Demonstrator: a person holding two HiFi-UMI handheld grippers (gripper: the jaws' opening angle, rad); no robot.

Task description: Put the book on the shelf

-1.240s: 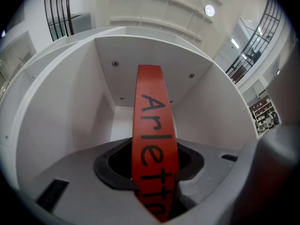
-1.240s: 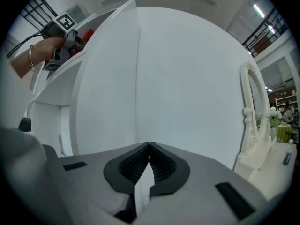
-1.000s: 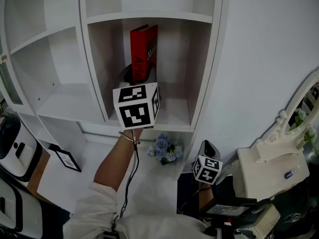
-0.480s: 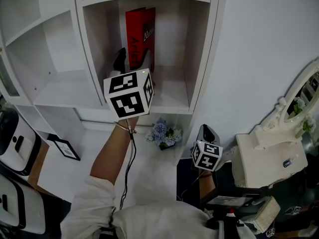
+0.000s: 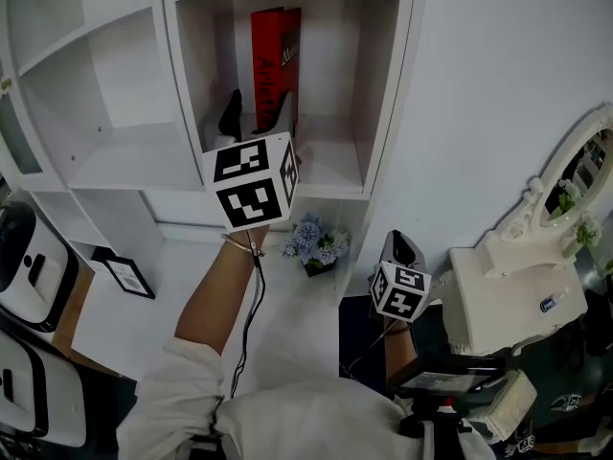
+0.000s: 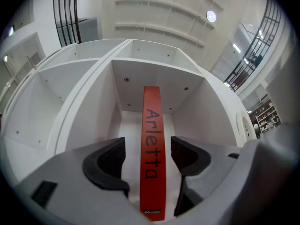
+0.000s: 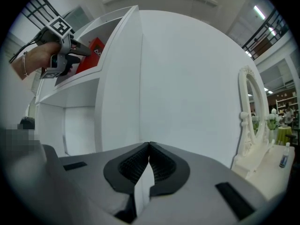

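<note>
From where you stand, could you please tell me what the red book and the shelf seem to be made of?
The red book looks like a hardback with a smooth card cover: flat red spine, crisp black printed lettering. The shelf seems to be white painted or laminated board: matte, even panels, square edges, small dark fixing dots; the core is not visible.

book (image 5: 276,60) upright in the shelf (image 5: 385,113) bay, red, spine out. left hand-held gripper (image 5: 254,118) is reaching into that bay; jaws have just been opening and now stand spread, book's lower end between them, the left one clear of it. right hand-held gripper (image 5: 399,249) sits low, below the shelf, near the flowers (image 5: 311,242). 1 mirror (image 5: 575,180) far right.
</note>
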